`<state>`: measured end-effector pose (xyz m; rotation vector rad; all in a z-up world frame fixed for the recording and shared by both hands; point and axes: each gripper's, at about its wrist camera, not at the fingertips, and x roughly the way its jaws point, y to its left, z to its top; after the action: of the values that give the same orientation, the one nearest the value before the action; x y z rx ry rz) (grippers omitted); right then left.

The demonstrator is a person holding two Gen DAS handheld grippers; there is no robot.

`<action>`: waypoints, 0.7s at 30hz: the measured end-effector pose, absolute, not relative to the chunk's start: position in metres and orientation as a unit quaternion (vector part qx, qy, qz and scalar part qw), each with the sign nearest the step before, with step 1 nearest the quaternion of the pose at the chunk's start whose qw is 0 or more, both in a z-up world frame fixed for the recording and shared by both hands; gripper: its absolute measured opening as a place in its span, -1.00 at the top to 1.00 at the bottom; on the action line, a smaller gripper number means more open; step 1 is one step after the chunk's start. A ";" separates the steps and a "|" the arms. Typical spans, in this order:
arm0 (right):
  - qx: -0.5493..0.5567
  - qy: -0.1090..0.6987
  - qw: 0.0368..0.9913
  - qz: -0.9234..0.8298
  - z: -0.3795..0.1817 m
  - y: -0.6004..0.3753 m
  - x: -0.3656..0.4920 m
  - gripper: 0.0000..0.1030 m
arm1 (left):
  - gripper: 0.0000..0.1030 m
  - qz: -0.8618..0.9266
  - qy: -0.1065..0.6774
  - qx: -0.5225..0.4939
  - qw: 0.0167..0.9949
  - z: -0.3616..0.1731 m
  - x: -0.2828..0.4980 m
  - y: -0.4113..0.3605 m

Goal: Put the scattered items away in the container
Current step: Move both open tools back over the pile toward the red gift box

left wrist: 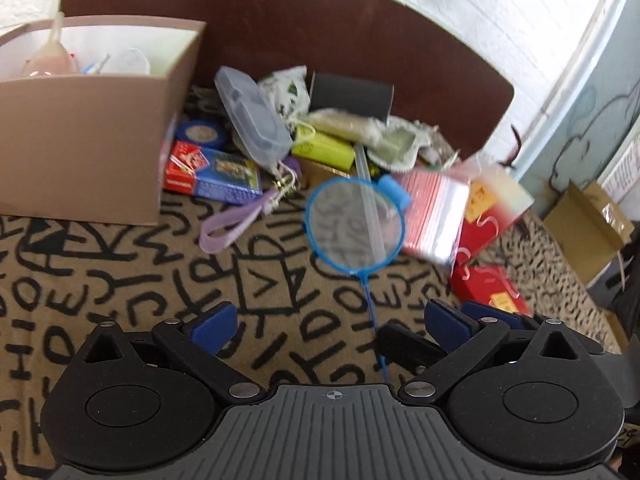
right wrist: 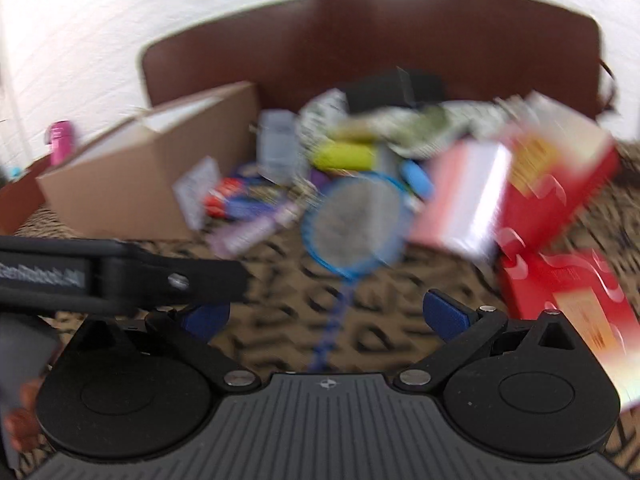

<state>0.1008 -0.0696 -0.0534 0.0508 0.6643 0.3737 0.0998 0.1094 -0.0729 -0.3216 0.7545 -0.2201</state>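
A cardboard box stands at the left on the patterned cover and holds several items. Beside it lies a pile: a clear plastic case, card boxes, a purple strap, a yellow-green box and a pack of zip bags. A blue round net lies nearest, its thin handle running back between my fingers. My left gripper is open and empty, short of the net. In the blurred right wrist view my right gripper is open too, behind the same net, with the box at the left.
Red boxes lie at the right of the pile, and a black box sits at the back against the brown headboard. The other gripper's black body crosses the right wrist view at the left. An open carton stands far right.
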 end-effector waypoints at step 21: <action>-0.013 0.318 0.942 0.108 -0.063 -0.121 0.107 -0.11 | -0.25 -0.169 0.411 -0.090 0.891 -0.100 0.162 0.046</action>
<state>0.1067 -0.1211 -0.0634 -0.0272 0.6494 0.2203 0.1617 0.0463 -0.1002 -0.1873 0.8527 -0.3500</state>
